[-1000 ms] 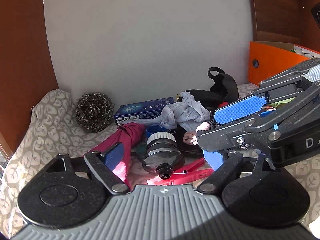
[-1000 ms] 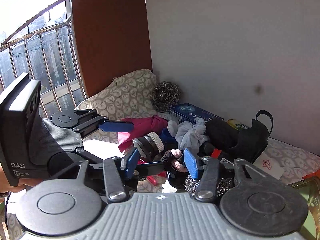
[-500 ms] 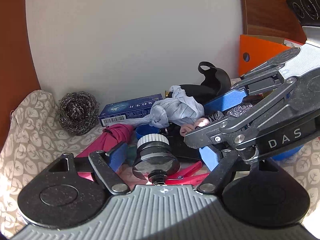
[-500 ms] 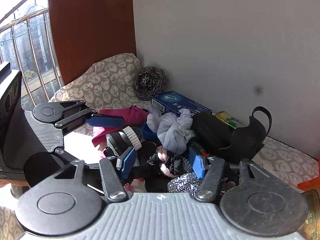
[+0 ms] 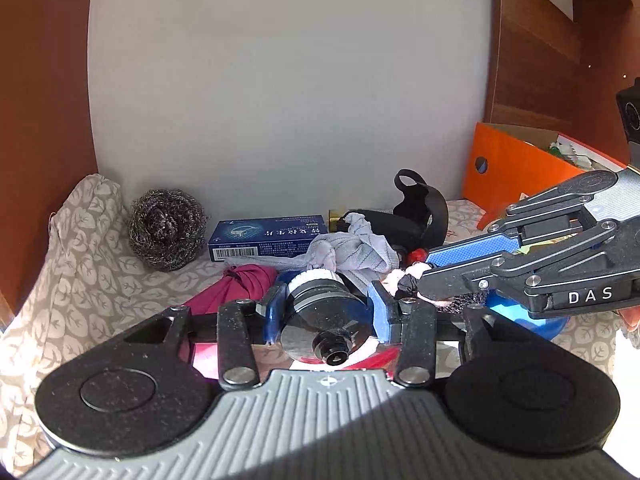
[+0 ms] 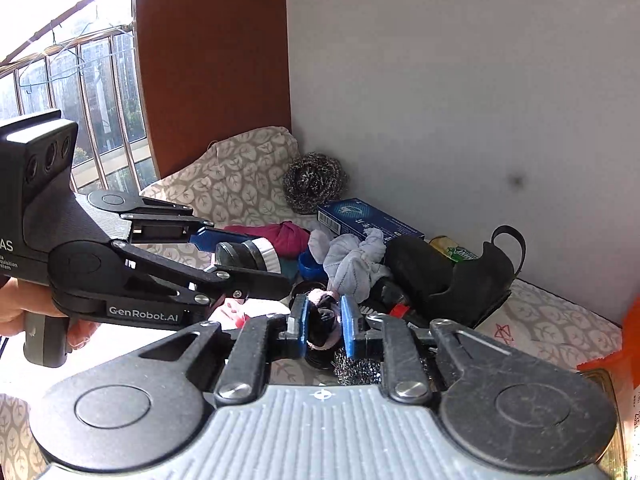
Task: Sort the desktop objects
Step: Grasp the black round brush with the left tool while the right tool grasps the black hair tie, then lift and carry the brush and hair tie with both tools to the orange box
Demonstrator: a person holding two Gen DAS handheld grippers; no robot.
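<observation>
While both grippers work the same heap of clutter on the leaf-patterned cloth [image 5: 92, 280], each has just been closing on its own item.

Left gripper [image 5: 326, 312]: jaws narrowed onto a black round-bodied bottle [image 5: 320, 312] with a white ribbed collar, lying on its side at the near edge of the heap, nozzle end toward the camera. The blue pads sit against its flanks. Judged rigid and smooth, possibly heavy if filled; a round body can roll or slip between flat pads, so the hold is best kept across the widest part of the body, not the collar or nozzle.

Right gripper [image 6: 324, 326]: jaws drawn nearly together on a black-and-pink fabric scrunchie [image 6: 322, 312], in the middle of the heap just ahead of a steel wool pad [image 6: 356, 364]. Judged very light, soft and compressible; a pinch anywhere on the loop will serve, but it may snag on the wire pad beneath or drag neighbouring items when lifted.

Surroundings: a second steel wool scourer [image 5: 166, 232] near the wall, a blue carton [image 5: 268, 236], a crumpled grey cloth [image 5: 352, 252], a magenta fabric bundle [image 5: 240, 292], a black strapped item [image 5: 416, 208] and an orange box [image 5: 512, 168] to the right. The two grippers stand close beside each other; a clash is a risk on lift-off.
</observation>
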